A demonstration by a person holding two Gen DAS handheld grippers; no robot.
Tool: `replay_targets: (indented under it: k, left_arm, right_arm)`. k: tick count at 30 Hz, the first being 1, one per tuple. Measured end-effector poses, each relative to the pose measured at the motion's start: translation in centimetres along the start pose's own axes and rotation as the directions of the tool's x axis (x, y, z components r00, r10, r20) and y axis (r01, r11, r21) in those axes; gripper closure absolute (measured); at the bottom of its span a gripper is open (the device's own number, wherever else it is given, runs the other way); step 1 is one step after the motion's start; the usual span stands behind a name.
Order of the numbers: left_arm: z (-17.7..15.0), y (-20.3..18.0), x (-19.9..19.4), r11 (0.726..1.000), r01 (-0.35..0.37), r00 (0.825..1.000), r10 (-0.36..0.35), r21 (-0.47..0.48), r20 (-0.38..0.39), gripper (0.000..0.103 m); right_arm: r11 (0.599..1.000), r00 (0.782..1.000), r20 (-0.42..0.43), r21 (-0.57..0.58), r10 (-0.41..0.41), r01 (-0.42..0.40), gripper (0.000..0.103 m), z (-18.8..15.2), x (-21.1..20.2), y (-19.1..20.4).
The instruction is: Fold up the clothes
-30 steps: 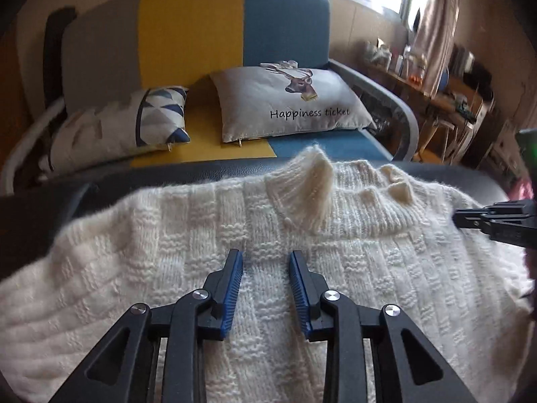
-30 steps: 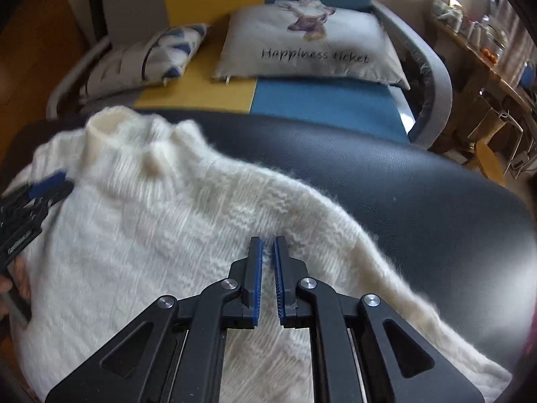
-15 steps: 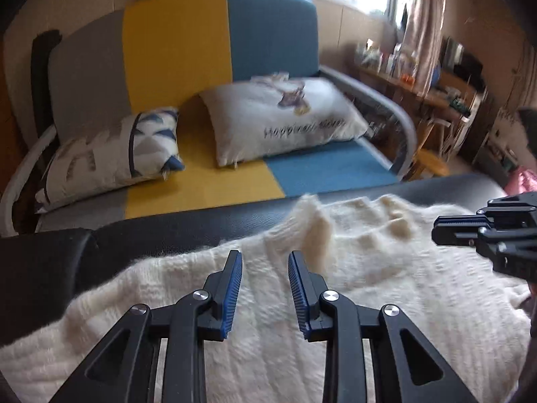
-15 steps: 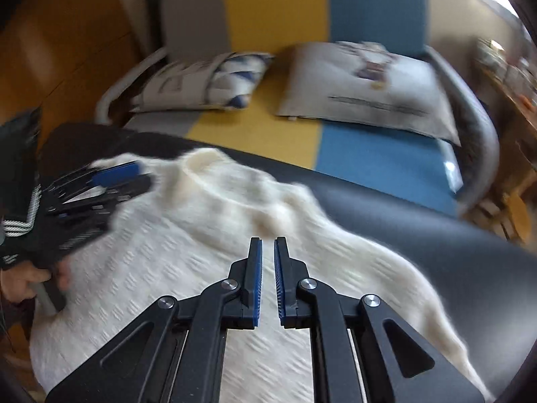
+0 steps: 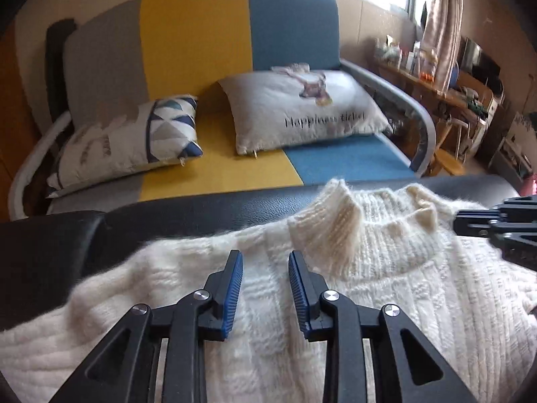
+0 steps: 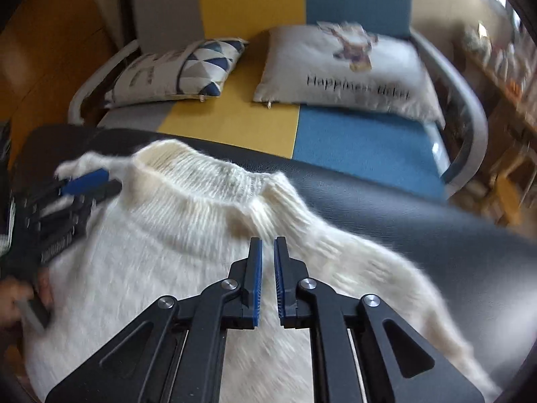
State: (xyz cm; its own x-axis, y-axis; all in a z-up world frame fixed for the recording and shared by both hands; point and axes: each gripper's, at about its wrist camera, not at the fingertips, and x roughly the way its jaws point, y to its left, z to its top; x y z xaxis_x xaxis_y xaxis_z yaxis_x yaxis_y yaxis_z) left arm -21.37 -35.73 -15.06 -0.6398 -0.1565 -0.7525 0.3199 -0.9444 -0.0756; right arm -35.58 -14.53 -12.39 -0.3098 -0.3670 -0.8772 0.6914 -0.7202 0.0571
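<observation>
A cream knitted sweater (image 5: pixel 369 285) lies flat on a black padded surface (image 5: pixel 100 235), its ribbed collar (image 5: pixel 335 221) toward the sofa. My left gripper (image 5: pixel 265 255) hovers open over the shoulder just left of the collar, with nothing pinched between its blue pads. In the right wrist view the sweater (image 6: pixel 167 252) fills the lower left, and my right gripper (image 6: pixel 268 241) is shut and empty just below the right end of the collar (image 6: pixel 201 181). The left gripper (image 6: pixel 90 181) shows at the left edge, and the right gripper (image 5: pixel 470 225) at the right edge of the left wrist view.
Beyond the black surface (image 6: pixel 402 218) stands a grey, yellow and blue sofa (image 5: pixel 201 50) with a patterned cushion (image 5: pixel 134 141) and a printed white pillow (image 5: pixel 302 110). A cluttered wooden shelf (image 5: pixel 453 94) is at the right. A hand (image 6: pixel 13 299) grips the left tool's handle.
The right gripper has travelled from the sleeve side toward the collar and stayed shut. The left gripper has kept its opening and barely shifted.
</observation>
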Motion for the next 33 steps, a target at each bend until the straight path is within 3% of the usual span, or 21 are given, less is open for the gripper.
replay_targets:
  k: [2,6,9,12,14,18,21,25,29,32,33]
  left_arm:
    - [-0.7,0.5,-1.7,0.999,0.041,0.999,-0.041,-0.031,0.016,0.074]
    - [-3.0,0.5,-5.1,0.997,0.069,0.997,-0.068,-0.027,0.040,0.074]
    - [-4.7,-0.2,-5.9,0.999,0.037,0.999,-0.037,0.000,0.025,0.074]
    - [-6.2,-0.5,-4.4,1.000,0.000,0.999,0.000,0.012,-0.039,0.074]
    - [-6.8,-0.6,-3.6,1.000,-0.020,0.998,0.021,0.020,-0.063,0.073]
    - [-6.6,-1.0,-3.9,0.998,-0.052,0.996,0.054,0.029,-0.071,0.073]
    - [-7.1,-1.1,-6.4,1.000,-0.003,0.999,0.002,-0.021,-0.052,0.074]
    - [-9.6,-2.6,-11.6,0.997,0.078,0.997,-0.078,0.004,-0.007,0.073]
    - [-13.6,-4.4,-15.4,0.991,0.121,0.993,-0.120,0.064,-0.010,0.073]
    - [-16.7,-5.9,-17.8,0.985,0.114,0.993,-0.111,0.127,-0.030,0.073]
    - [-17.7,-6.4,-18.7,0.981,0.127,0.992,-0.123,0.144,-0.036,0.073]
  right_arm:
    - [1.000,1.000,0.005,-0.005,-0.029,0.029,0.095,-1.5,-2.6,-1.4]
    - [0.992,0.998,-0.025,0.105,-0.061,0.063,0.095,-6.2,-6.0,-6.7]
    - [0.969,0.989,-0.076,0.205,-0.128,0.141,0.095,-9.9,-6.2,-10.9]
    - [0.939,0.981,-0.112,0.292,-0.155,0.182,0.095,-11.9,-4.3,-13.7]
    - [0.930,0.985,-0.061,0.325,-0.162,0.173,0.095,-12.0,-4.2,-14.1]
    - [0.937,0.966,-0.068,0.235,-0.250,0.259,0.095,-11.4,-3.9,-12.2]
    - [0.958,0.977,-0.051,0.191,-0.209,0.215,0.095,-12.7,-6.2,-10.4]
    - [0.985,0.992,-0.012,0.120,-0.127,0.127,0.095,-15.6,-10.1,-7.4]
    - [0.997,0.999,0.013,0.065,0.032,-0.033,0.095,-21.8,-14.6,-3.5]
    - [0.994,0.994,-0.027,0.035,0.107,-0.106,0.095,-27.0,-17.0,0.0]
    - [0.992,0.992,-0.040,0.031,0.122,-0.121,0.085,-28.7,-17.7,1.0]
